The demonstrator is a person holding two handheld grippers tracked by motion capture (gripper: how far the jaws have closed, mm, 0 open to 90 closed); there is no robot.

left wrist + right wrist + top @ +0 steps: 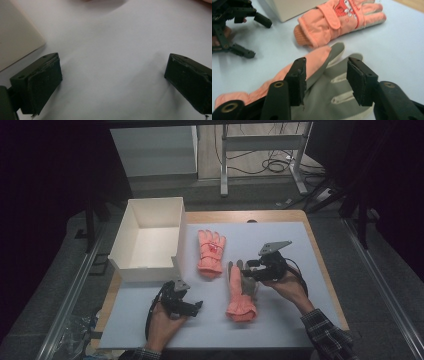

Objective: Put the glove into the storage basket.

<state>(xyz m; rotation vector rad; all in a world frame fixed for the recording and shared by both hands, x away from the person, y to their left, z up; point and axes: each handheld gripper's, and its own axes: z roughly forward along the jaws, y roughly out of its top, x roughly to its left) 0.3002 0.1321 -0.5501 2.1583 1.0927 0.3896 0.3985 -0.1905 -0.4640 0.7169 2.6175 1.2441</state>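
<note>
Two orange gloves lie on the white mat. One glove (210, 252) (337, 22) lies back up beside the box. The other glove (240, 295) (324, 97) lies with its grey palm up and its cuff toward the person. My right gripper (242, 271) (325, 66) is open, its jaws straddling the finger end of the palm-up glove, just over it. To the left of that glove's cuff, my left gripper (196, 307) (113, 58) (259, 37) stands open over bare mat with nothing between its jaws.
An open white box (150, 235) (17, 37) (292, 7) stands at the table's left rear, its corner close to the left gripper. The white mat (280, 320) covers the wooden table (320, 265). Cables and a metal frame (260, 160) lie on the floor beyond.
</note>
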